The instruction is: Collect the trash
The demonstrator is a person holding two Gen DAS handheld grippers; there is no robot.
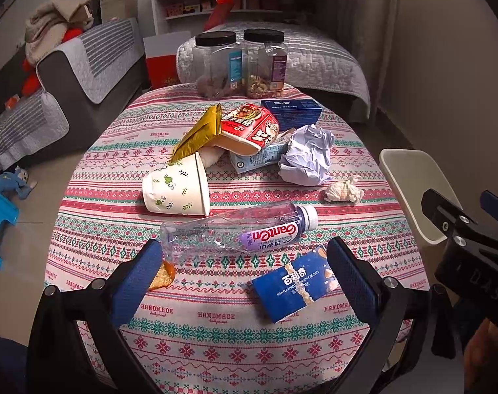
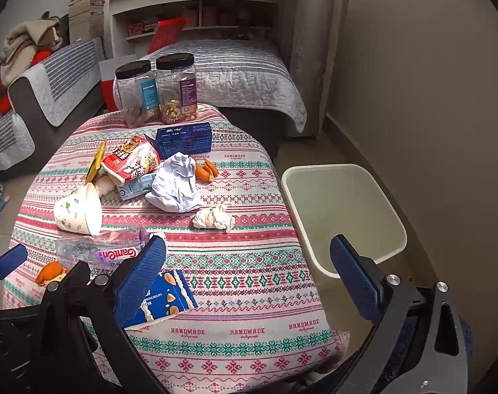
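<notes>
Trash lies scattered on the patterned tablecloth [image 1: 216, 328]. A crushed clear bottle [image 1: 236, 229] lies across the near middle, with a blue biscuit box [image 1: 291, 285] in front of it. Behind them are a tipped paper cup [image 1: 176, 187], a gold wrapper [image 1: 199, 131], a red noodle packet [image 1: 252, 124], crumpled paper [image 1: 306, 154] and a tissue wad [image 1: 344, 190]. My left gripper [image 1: 245, 279] is open over the bottle and box, holding nothing. My right gripper [image 2: 249, 269] is open near the table's right edge, beside the white bin [image 2: 341, 210].
Two black-lidded jars [image 1: 239, 62] and a dark blue box [image 1: 291, 111] stand at the table's far side. Orange peel [image 2: 208, 169] lies by the paper; another piece [image 1: 162, 275] sits near my left finger. Sofas and a shelf lie beyond.
</notes>
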